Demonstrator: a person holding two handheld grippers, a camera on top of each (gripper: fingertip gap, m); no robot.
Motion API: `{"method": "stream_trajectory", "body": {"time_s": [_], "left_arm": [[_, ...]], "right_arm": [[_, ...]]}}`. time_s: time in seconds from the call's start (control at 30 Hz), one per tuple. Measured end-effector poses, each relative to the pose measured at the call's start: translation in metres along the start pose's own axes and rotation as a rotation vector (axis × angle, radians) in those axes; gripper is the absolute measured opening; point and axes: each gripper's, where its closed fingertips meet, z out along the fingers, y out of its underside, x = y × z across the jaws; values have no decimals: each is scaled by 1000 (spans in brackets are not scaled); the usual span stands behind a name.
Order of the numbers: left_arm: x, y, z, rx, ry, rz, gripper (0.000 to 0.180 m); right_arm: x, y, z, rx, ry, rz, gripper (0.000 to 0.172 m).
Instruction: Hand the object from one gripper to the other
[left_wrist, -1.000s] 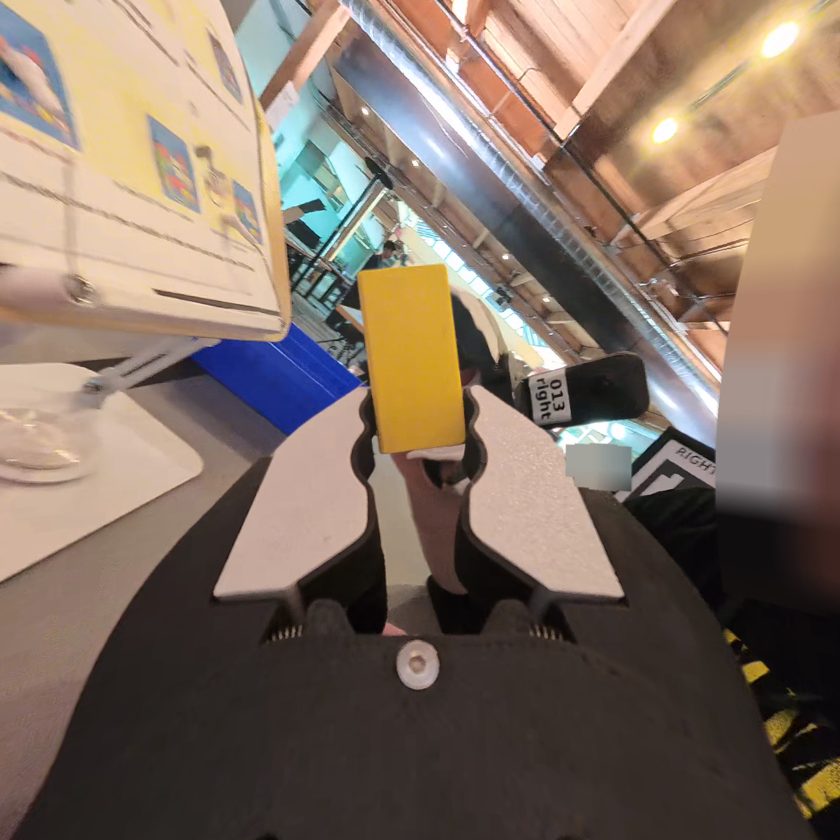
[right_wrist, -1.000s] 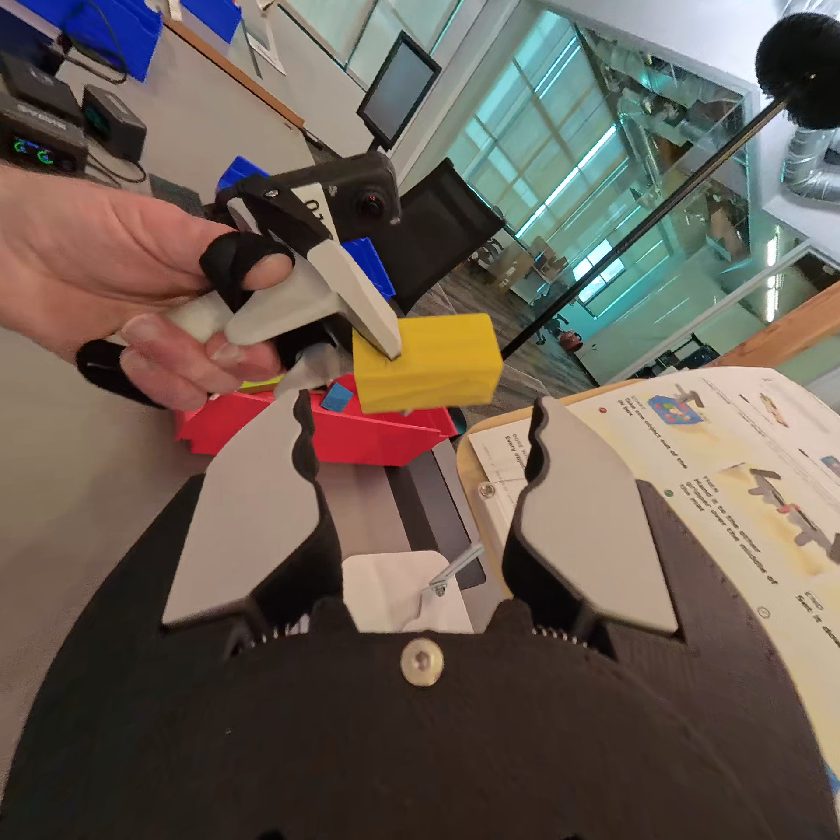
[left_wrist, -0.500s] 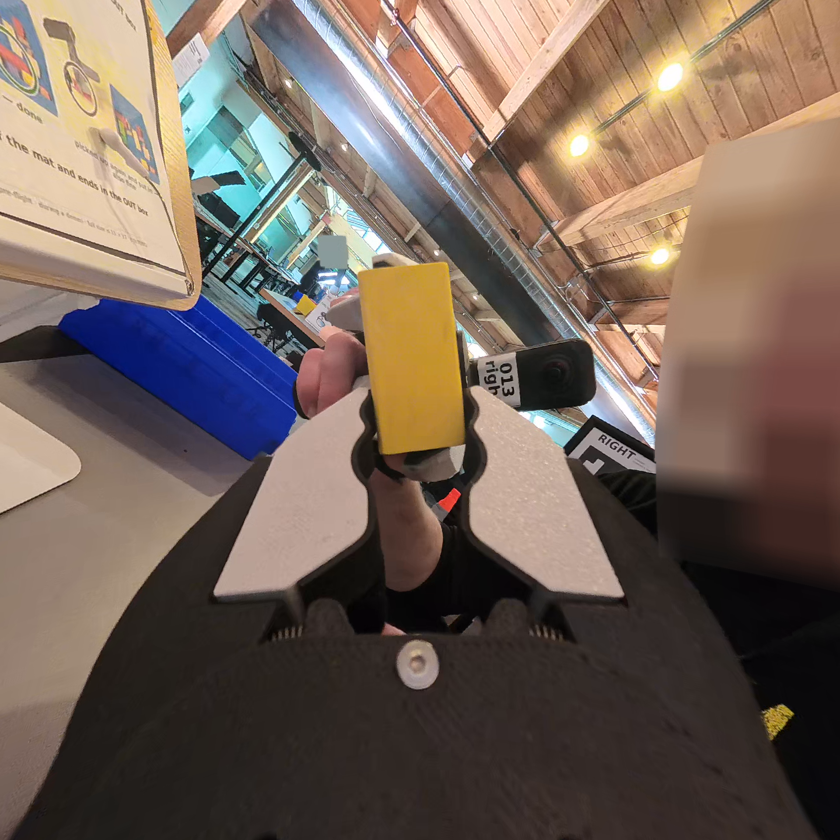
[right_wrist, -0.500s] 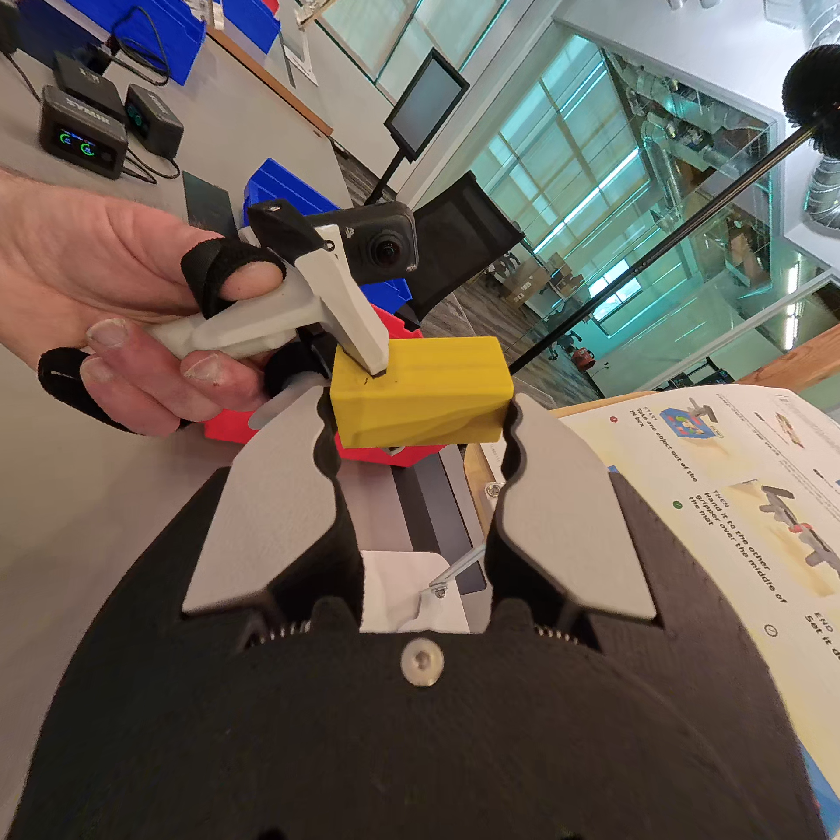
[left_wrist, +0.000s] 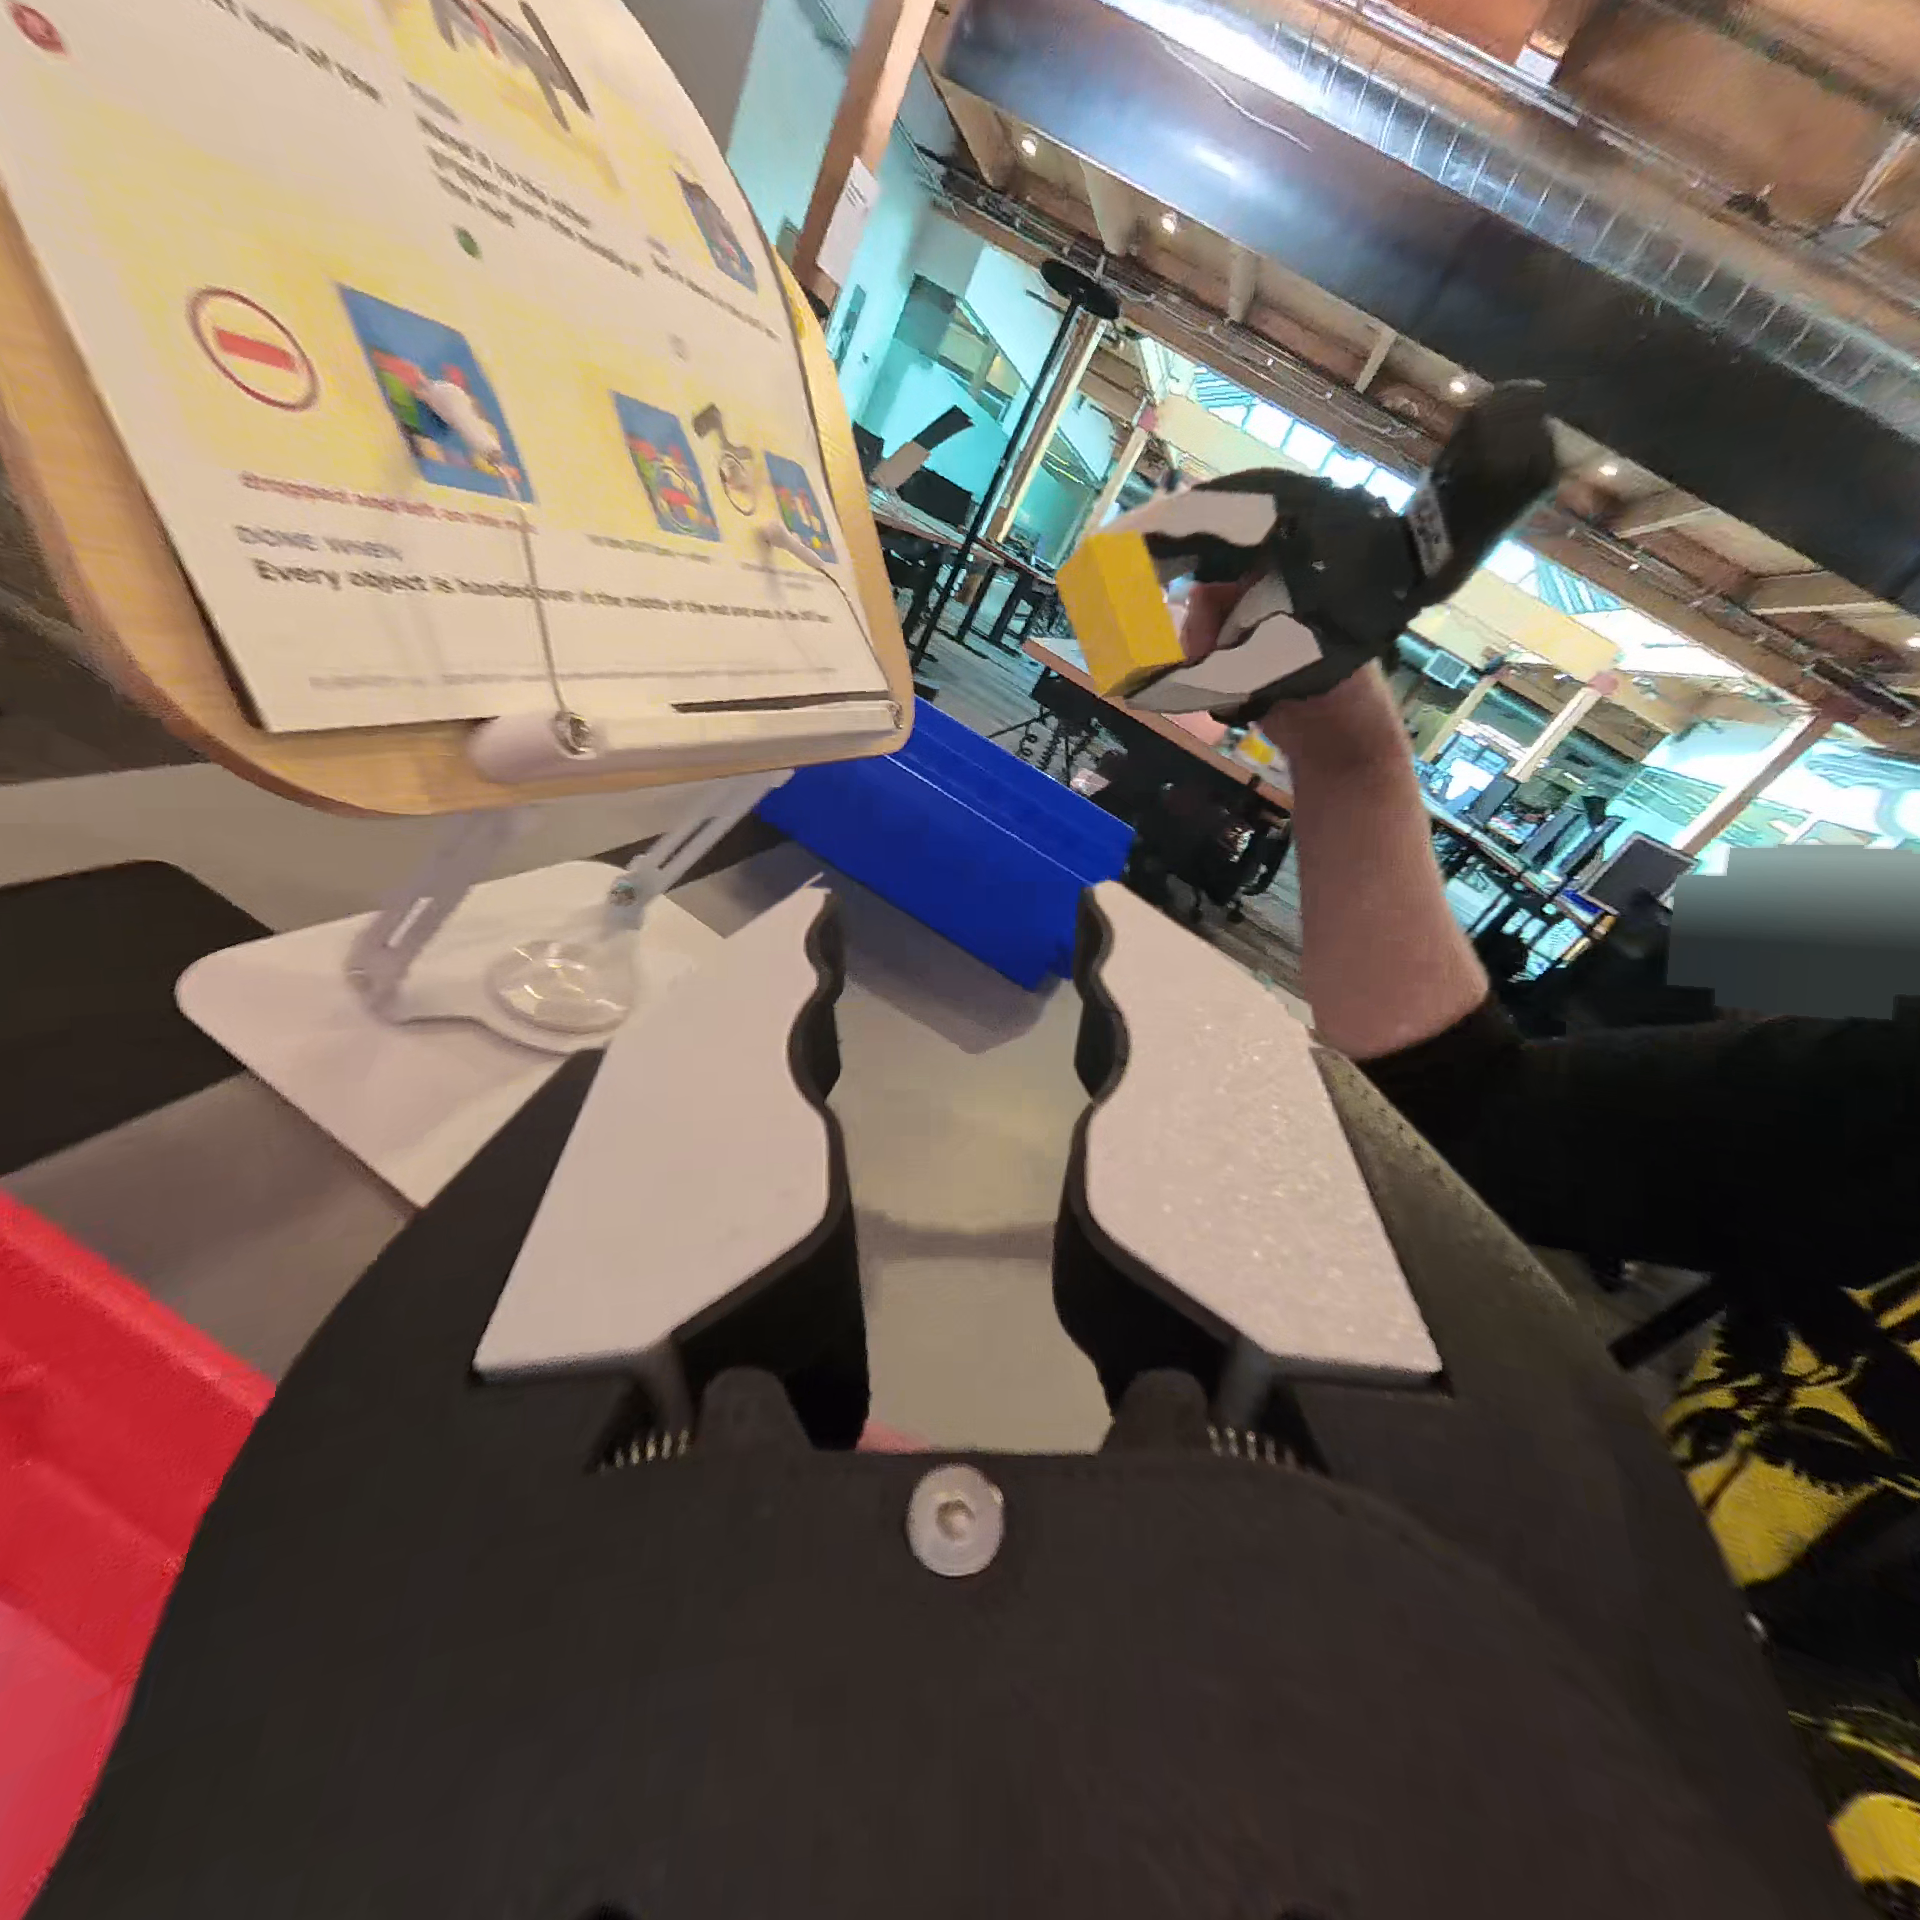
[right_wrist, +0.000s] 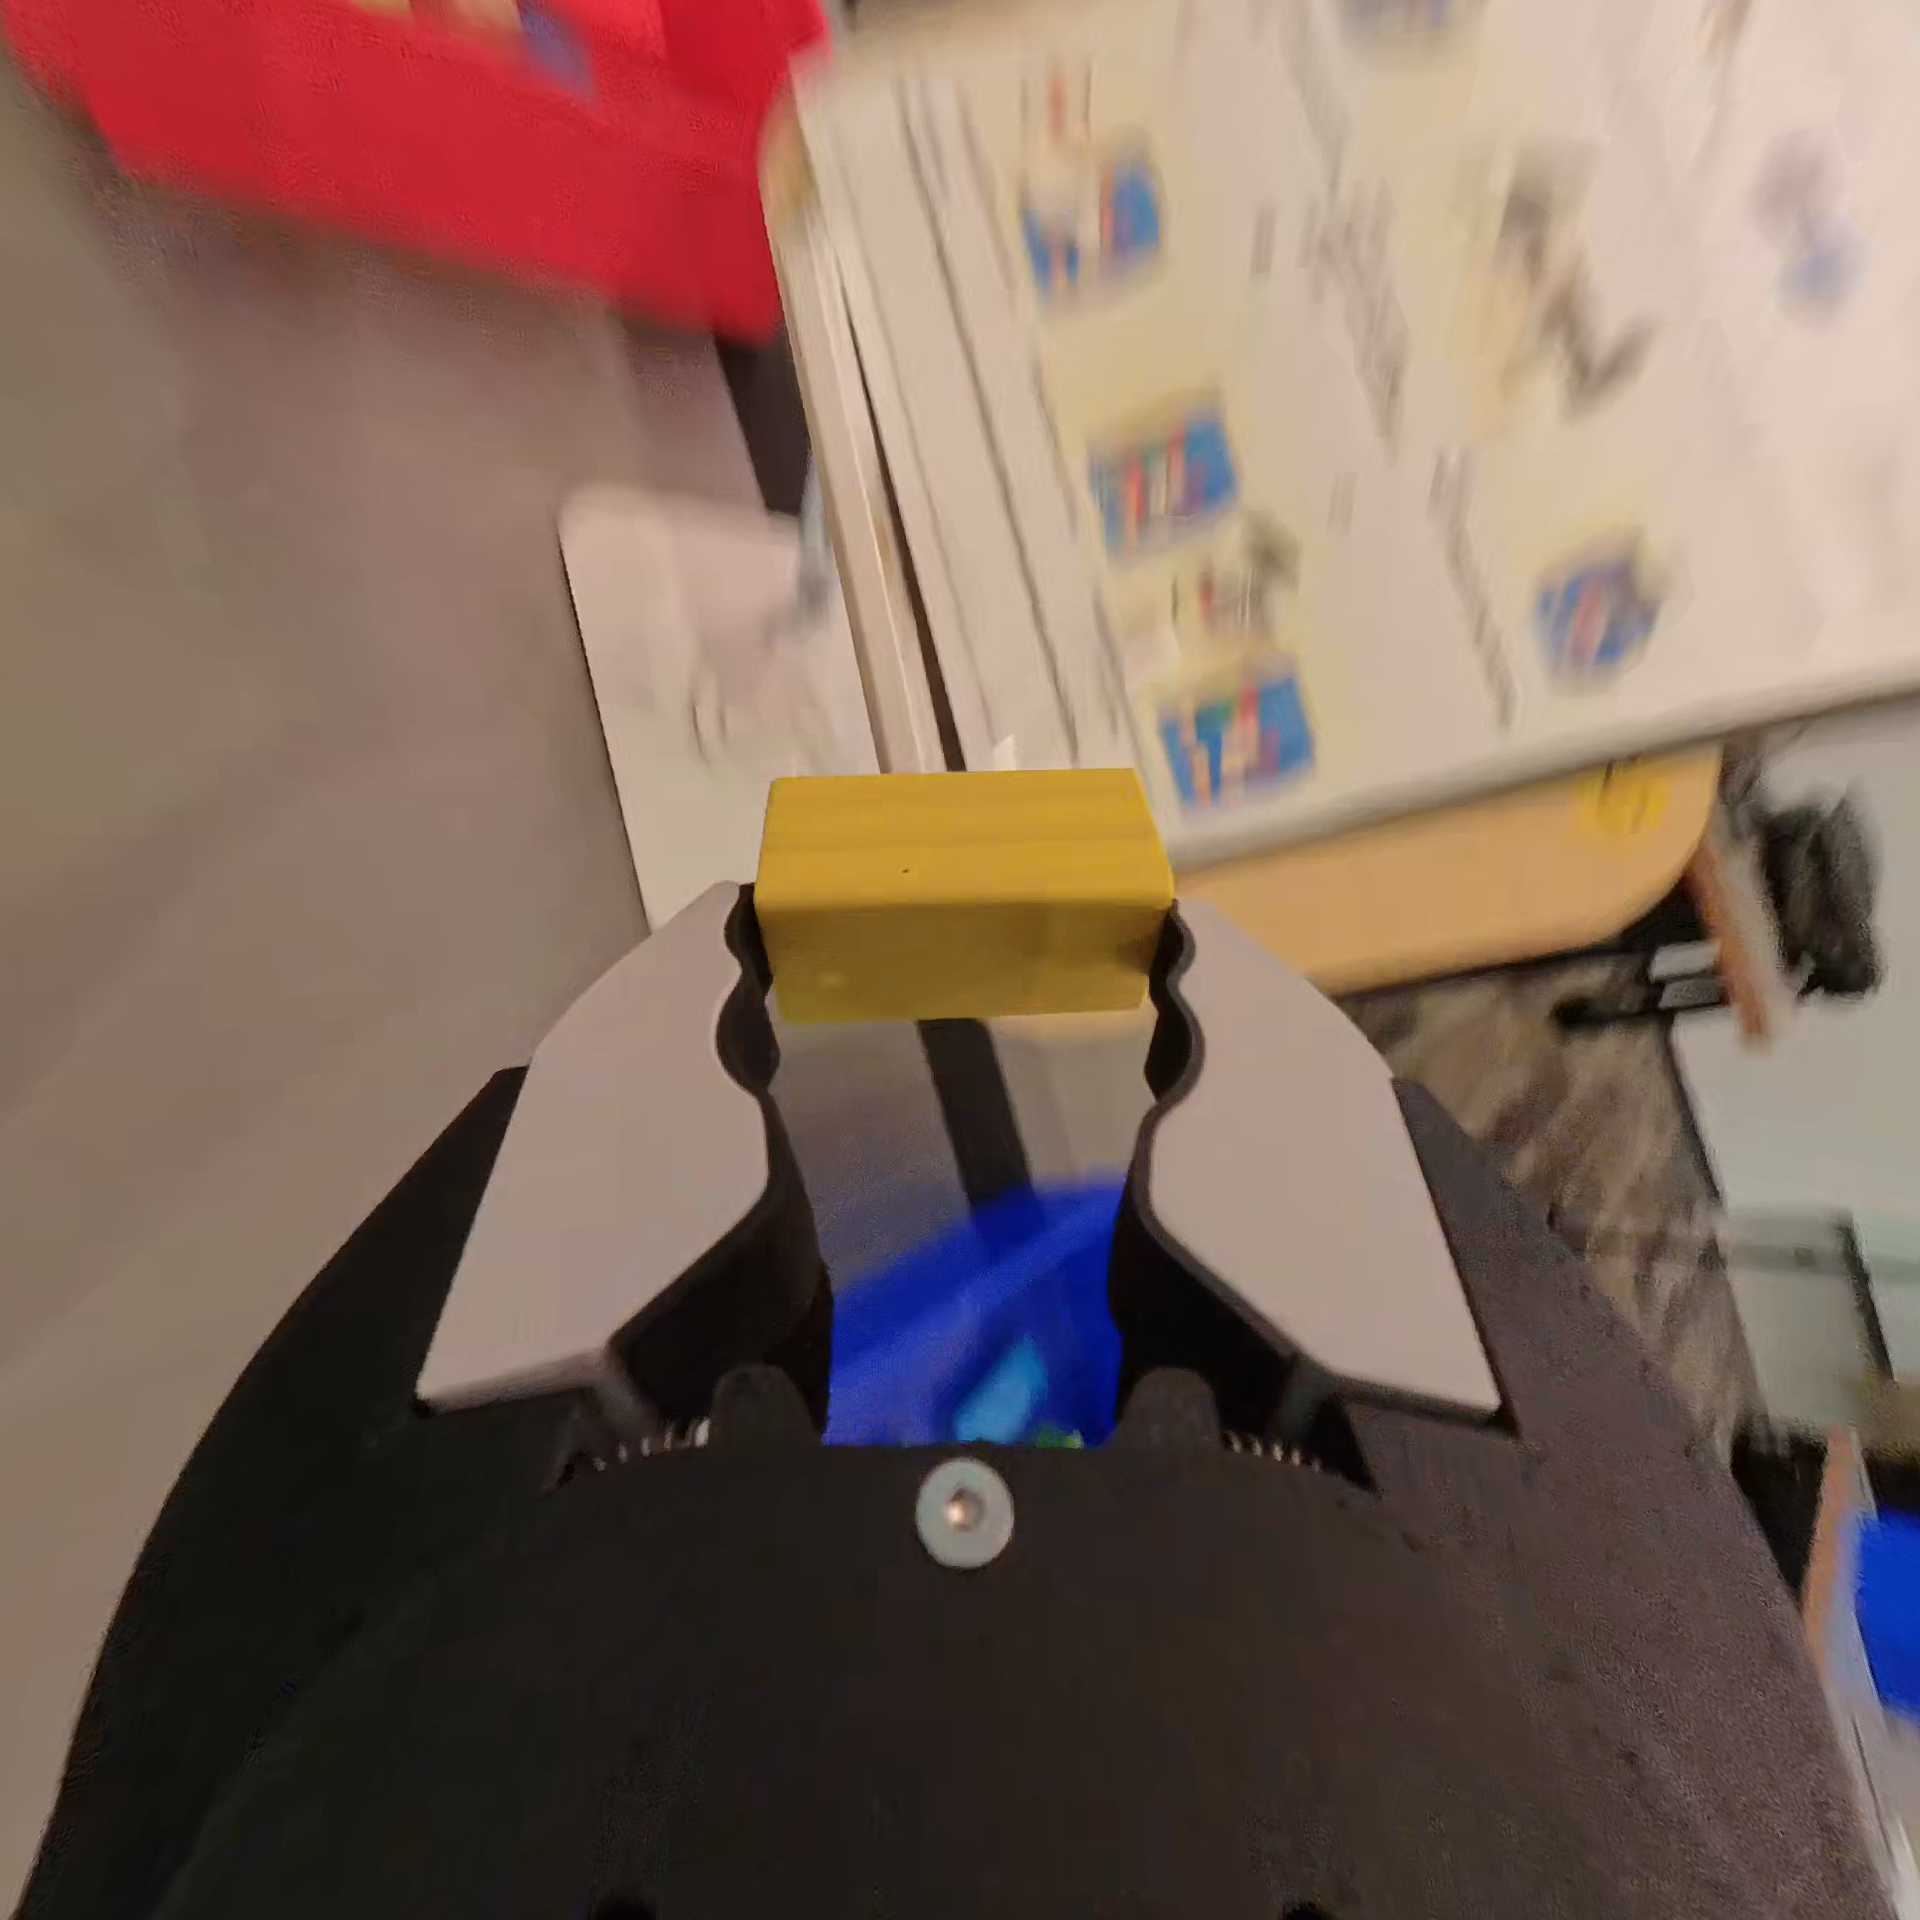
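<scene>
The yellow block sits crosswise between my right gripper's two pads, which press on its two ends. The left wrist view shows the same: the right gripper is held up at the upper right, shut on the yellow block. My left gripper is open, with nothing between its fingers, low over the grey table.
An instruction sheet on a wooden board stands on a white base to the left. A blue bin lies behind the left fingers. A red bin is at the lower left and also shows in the right wrist view. Some 30 centimetres of space lies between my two pairs of fingers.
The left gripper let go of the yellow block and drew back and down. The right gripper closed on the block's ends and carried it away; its view now swings fast and is blurred.
</scene>
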Motion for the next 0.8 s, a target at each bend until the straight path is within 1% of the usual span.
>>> {"method": "stream_trajectory", "body": {"time_s": [0.07, 0.13, 0.23, 0.33, 0.5, 0.63, 0.8], "left_arm": [[-5, 2, -3, 9, -6, 10, 42], [-11, 5, -5, 23, -19, -3, 40], [-15, 13, -4, 8, -16, -26, 40], [-18, 16, -5, -11, -43, -10, 40], [-24, 22, -11, -42, -81, -9, 39], [-30, 24, -20, -54, -116, -10, 39], [-32, 23, -30, -64, -148, -1, 40]], "right_arm": [[19, 67, 0, -215, -42, 4, 70], [25, 118, 9, -333, -130, 16, 69], [25, 180, 33, -478, -237, 5, 70], [22, 227, 55, -585, -327, 5, 70], [6, 278, 93, -700, -470, -17, 70], [-2, 296, 111, -751, -539, -57, 70], [3, 301, 120, -797, -583, -84, 70]]}}
